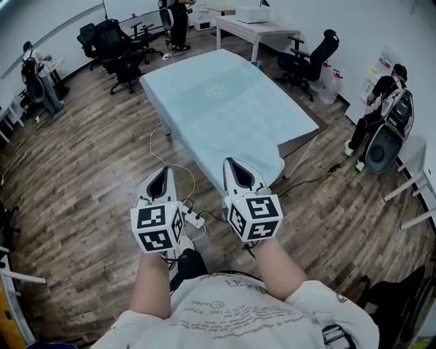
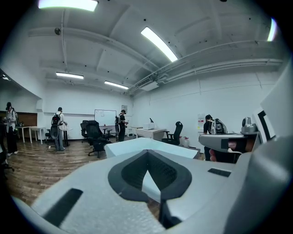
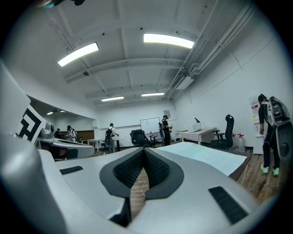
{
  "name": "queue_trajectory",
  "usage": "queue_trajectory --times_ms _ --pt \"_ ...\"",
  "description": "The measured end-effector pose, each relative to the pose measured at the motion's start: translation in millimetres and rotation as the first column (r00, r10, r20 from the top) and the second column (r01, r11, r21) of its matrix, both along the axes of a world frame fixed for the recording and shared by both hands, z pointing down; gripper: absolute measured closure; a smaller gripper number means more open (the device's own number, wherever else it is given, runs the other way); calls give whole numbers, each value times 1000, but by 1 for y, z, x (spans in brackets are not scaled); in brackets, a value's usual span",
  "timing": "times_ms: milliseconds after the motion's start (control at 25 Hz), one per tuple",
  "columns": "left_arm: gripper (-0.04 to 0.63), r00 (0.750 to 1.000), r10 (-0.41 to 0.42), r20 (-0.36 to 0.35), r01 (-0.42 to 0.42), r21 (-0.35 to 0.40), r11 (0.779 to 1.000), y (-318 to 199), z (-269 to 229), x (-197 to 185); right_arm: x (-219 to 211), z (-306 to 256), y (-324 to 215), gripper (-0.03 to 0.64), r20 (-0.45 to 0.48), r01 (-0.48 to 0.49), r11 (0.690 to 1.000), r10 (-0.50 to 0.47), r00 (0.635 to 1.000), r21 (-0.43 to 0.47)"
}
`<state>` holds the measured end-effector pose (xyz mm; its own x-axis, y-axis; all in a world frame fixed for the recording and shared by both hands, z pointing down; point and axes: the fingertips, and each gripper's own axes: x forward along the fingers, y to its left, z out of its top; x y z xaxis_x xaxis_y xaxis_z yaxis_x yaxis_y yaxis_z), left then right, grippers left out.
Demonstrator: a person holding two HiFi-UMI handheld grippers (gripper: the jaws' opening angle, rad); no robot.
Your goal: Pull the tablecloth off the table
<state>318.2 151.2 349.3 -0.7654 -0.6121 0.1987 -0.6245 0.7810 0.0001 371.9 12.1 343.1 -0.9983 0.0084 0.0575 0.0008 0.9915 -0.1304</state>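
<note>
The tablecloth (image 1: 225,109), pale blue and faintly patterned at its centre, is shown spread flat over a rectangular table (image 1: 304,138), of which only the brown near-right corner is left uncovered; at the near end the cloth is seen hanging over the edge. Short of that end, the left gripper (image 1: 161,172) and the right gripper (image 1: 236,165) are held side by side above the floor, apart from the cloth. In each gripper view the jaws are seen pressed together with nothing between them. The table is set on a wood-plank floor (image 1: 75,184), across which a thin white cable (image 1: 158,146) is run from beside the table to a white power strip (image 1: 194,219) lying between the grippers. Black office chairs (image 1: 112,44) are grouped beyond the far-left corner, and another black chair (image 1: 312,54) is placed beside a white desk (image 1: 255,28) bearing a white box. One person (image 1: 381,102) is seen at the right wall, one (image 1: 34,75) at the left, and one (image 1: 178,20) at the far end. A whiteboard (image 2: 104,116) is mounted on the far wall, and long ceiling lights (image 2: 159,43) are lit overhead.
</note>
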Motion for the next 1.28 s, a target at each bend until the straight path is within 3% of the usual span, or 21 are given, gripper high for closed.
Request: queue_trajectory --times_ms 720,1280 --pt "583 995 94 -37 -94 9 996 33 2 -250 -229 0 11 604 -19 -147 989 147 989 17" --pt "584 988 138 -68 -140 -30 990 22 22 -347 -309 26 -24 604 -54 -256 967 255 965 -12"
